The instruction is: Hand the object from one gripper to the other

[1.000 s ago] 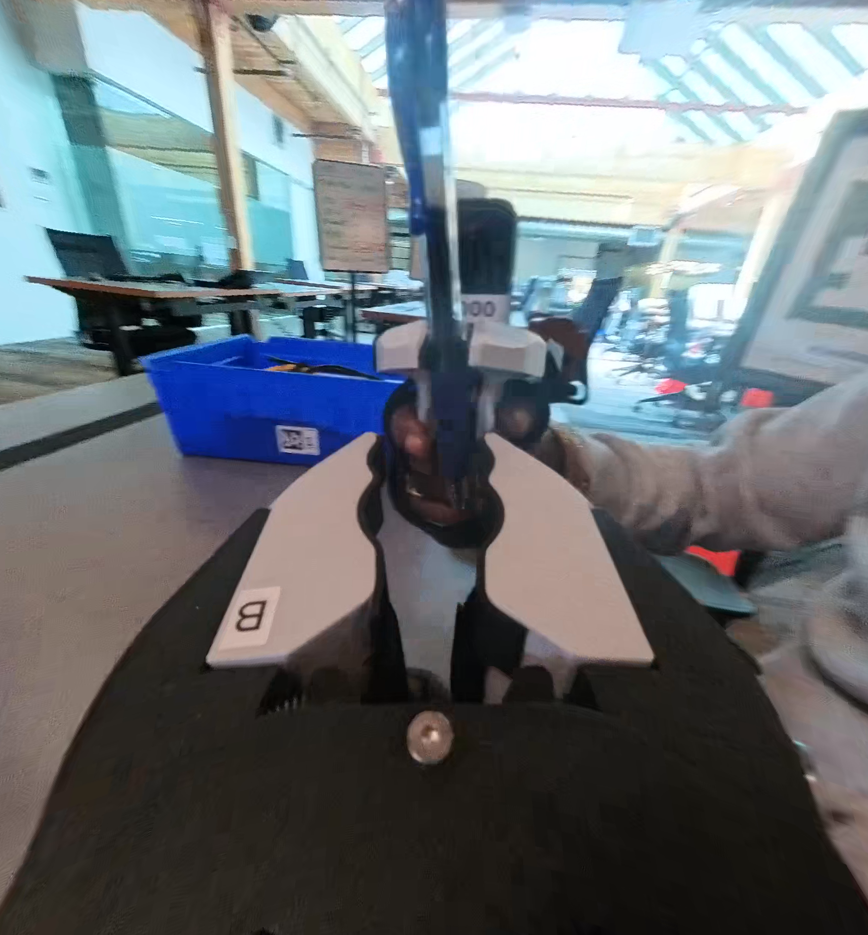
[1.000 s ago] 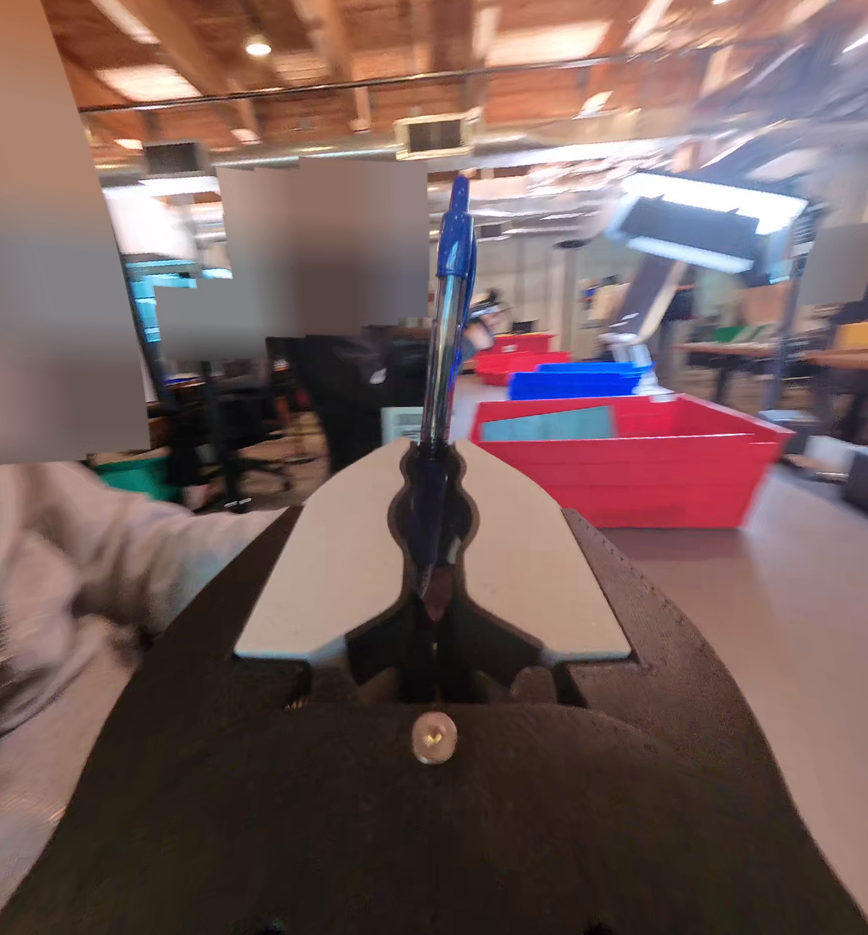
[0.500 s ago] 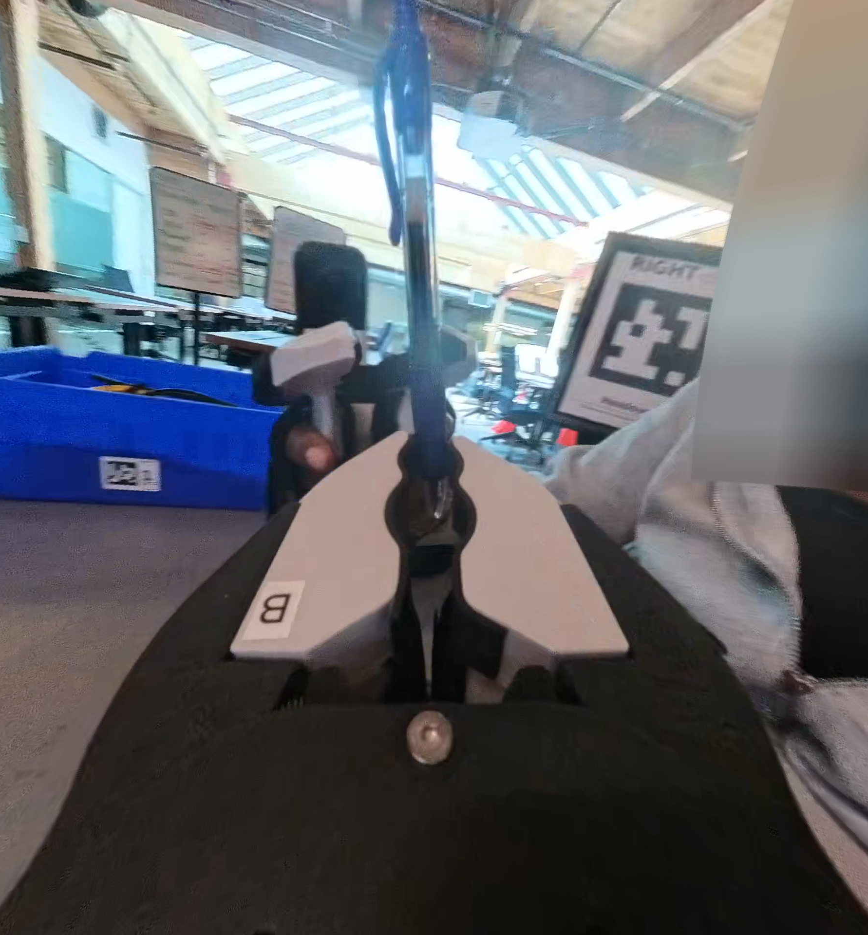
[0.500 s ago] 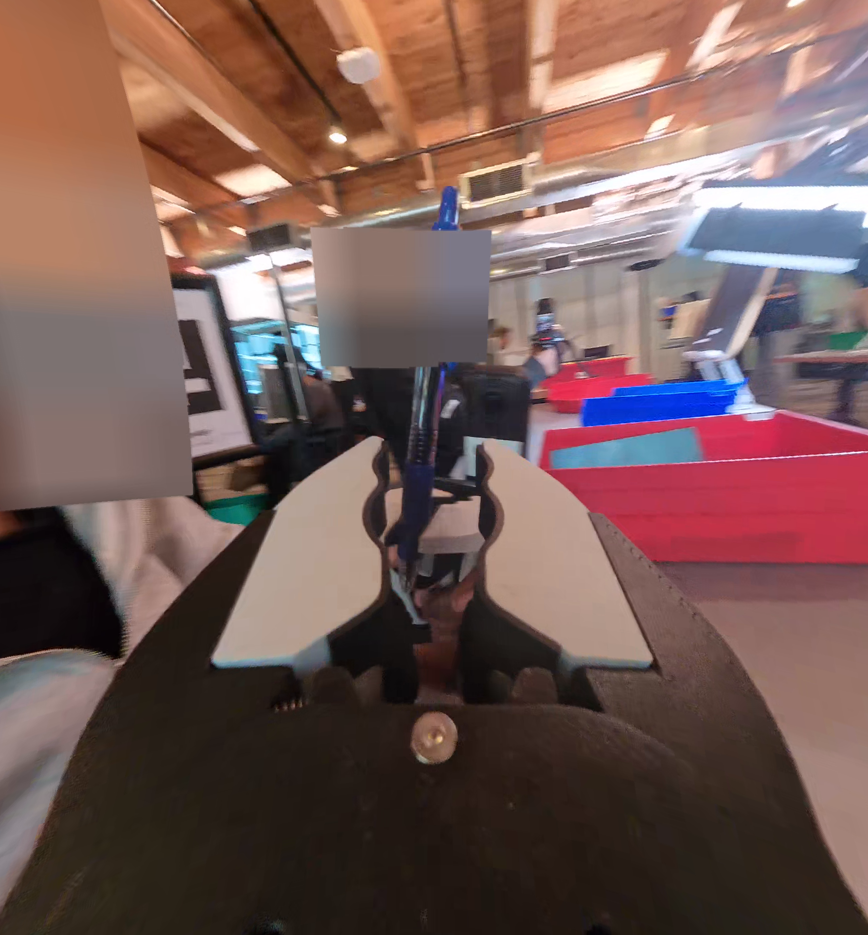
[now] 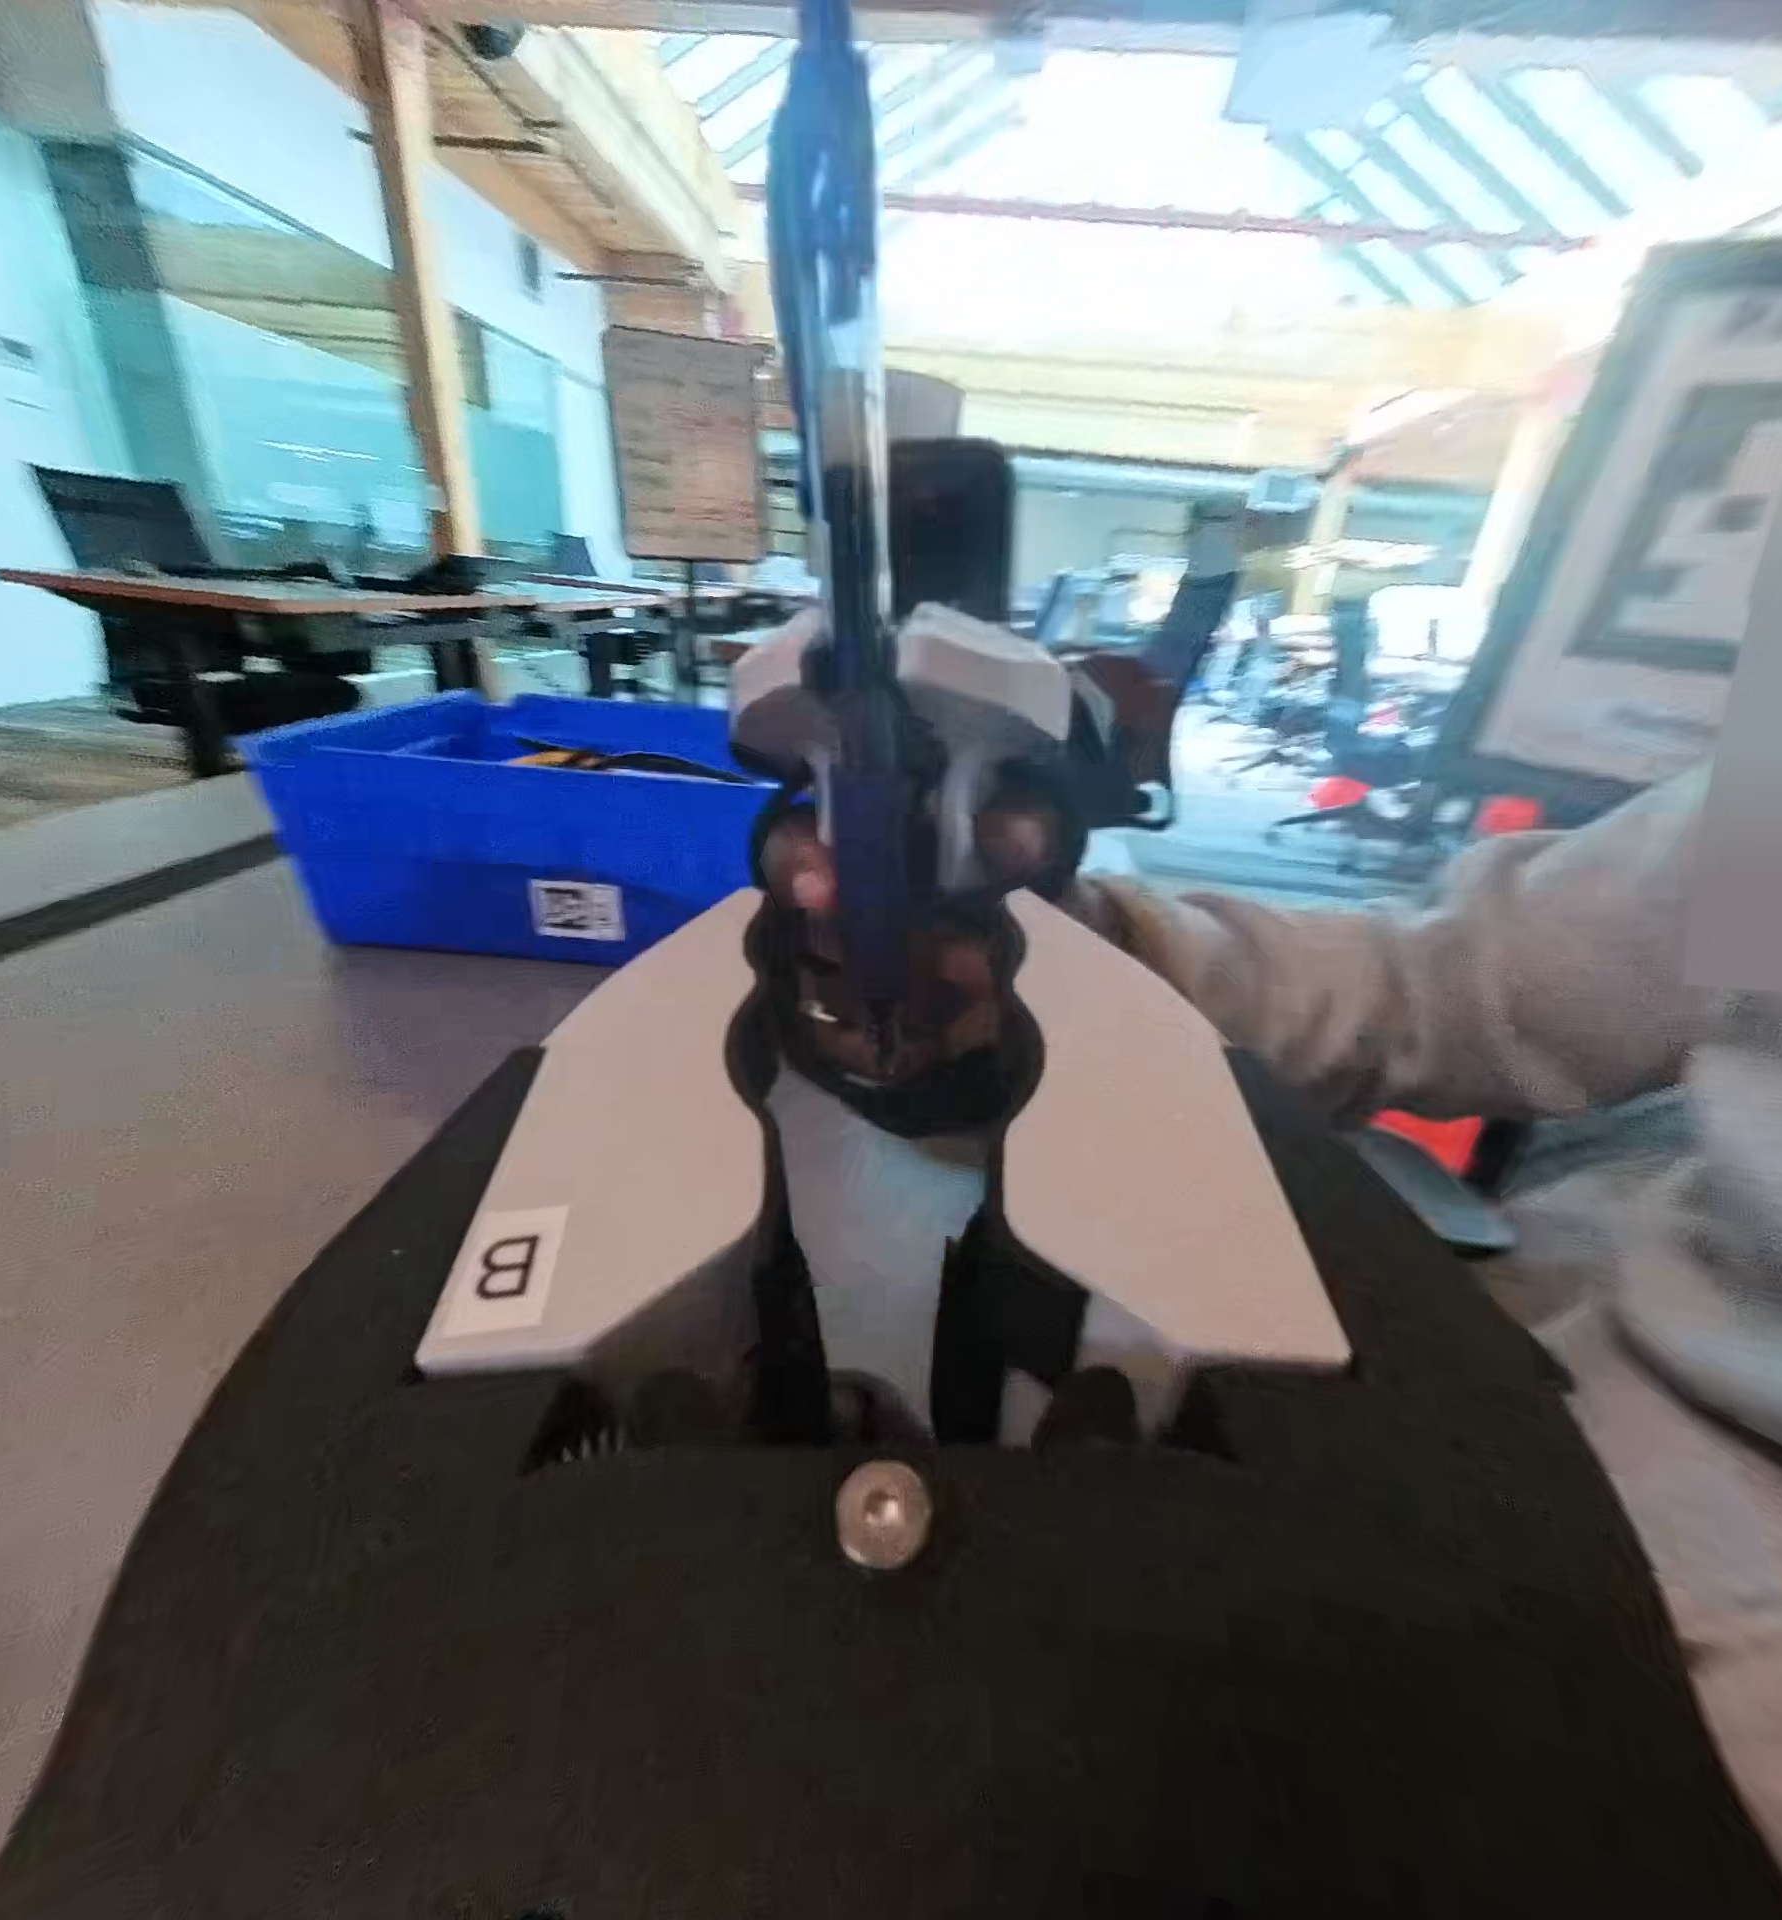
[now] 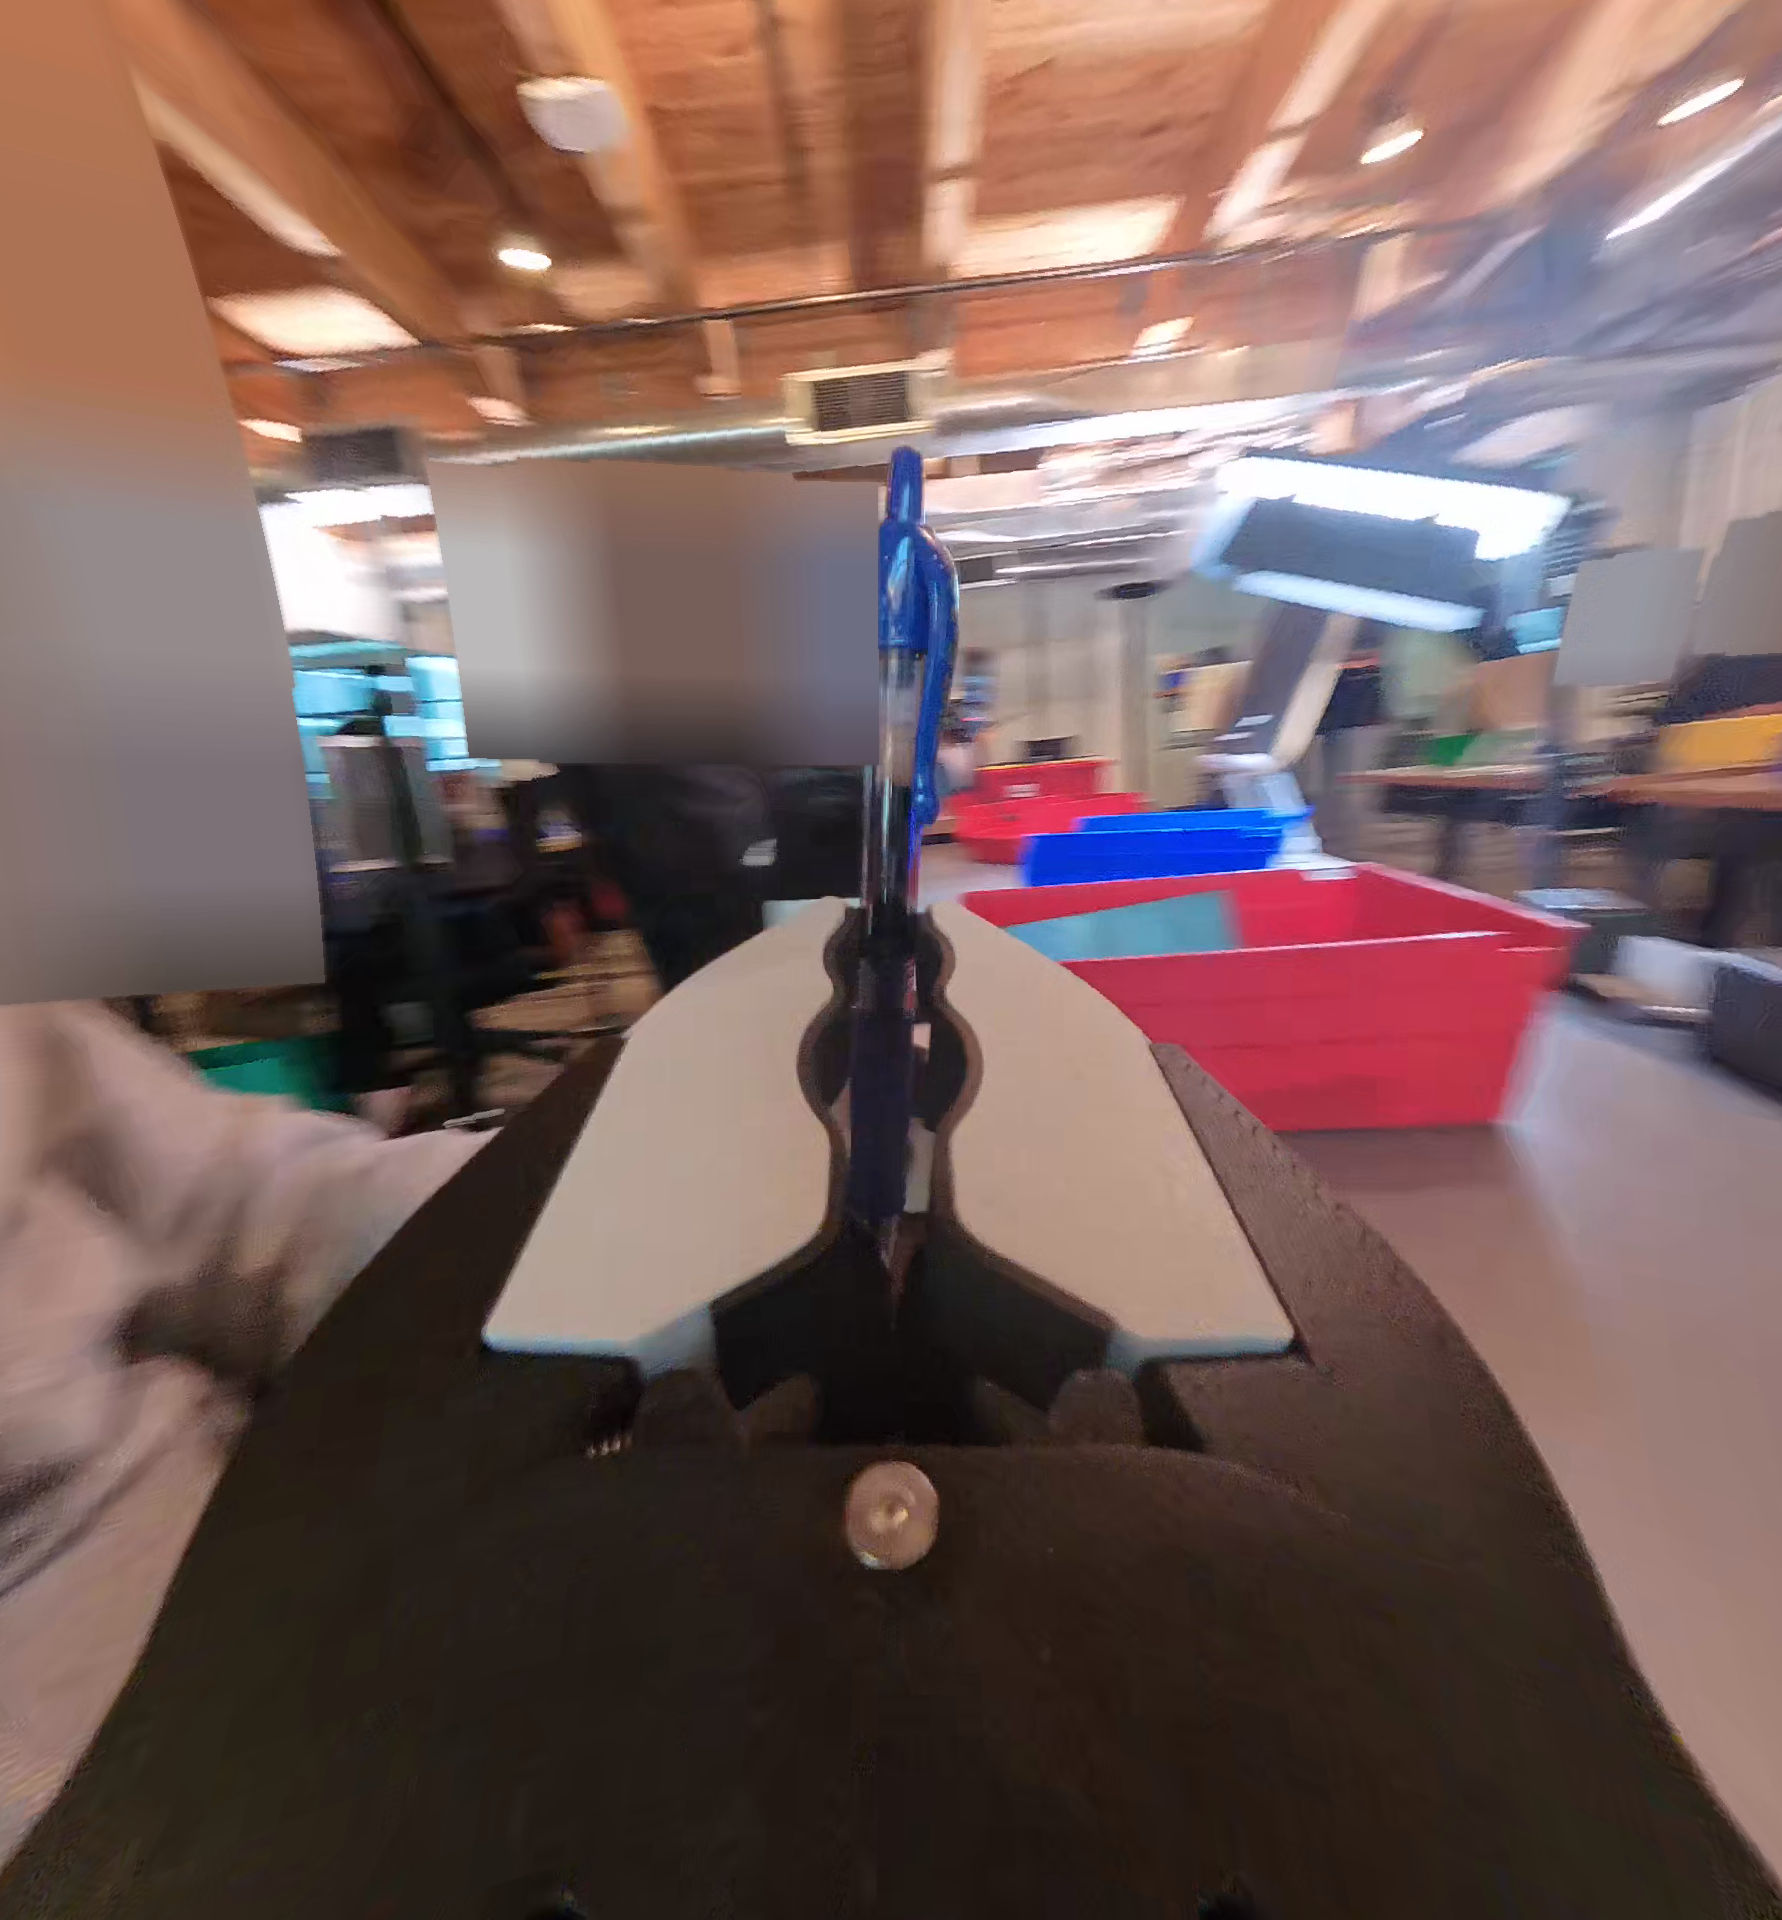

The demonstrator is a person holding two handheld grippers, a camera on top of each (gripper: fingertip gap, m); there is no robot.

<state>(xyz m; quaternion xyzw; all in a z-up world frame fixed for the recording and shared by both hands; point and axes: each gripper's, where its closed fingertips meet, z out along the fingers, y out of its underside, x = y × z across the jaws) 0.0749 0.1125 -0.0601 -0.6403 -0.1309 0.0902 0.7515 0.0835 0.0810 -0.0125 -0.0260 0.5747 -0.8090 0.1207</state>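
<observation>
— Blue plastic, that pen (image 6: pixel 902 831): we judge it light, stiff and a bit slick on the clear barrel, so the rubbery lower grip is the place to hold. Where is it?

— Upright at centre frame in the right wrist view, the right gripper (image 6: pixel 892 1081) closed narrow on its lower part, tip down.

— And our other side?

— In the left wrist view the left gripper (image 5: pixel 882 1039) stands wide, holding nothing; the pen (image 5: pixel 845 582) rises just beyond it, blurred. A grey sleeve (image 5: pixel 1386 966) reaches in from the right, over the desk (image 5: pixel 139 1091).
</observation>
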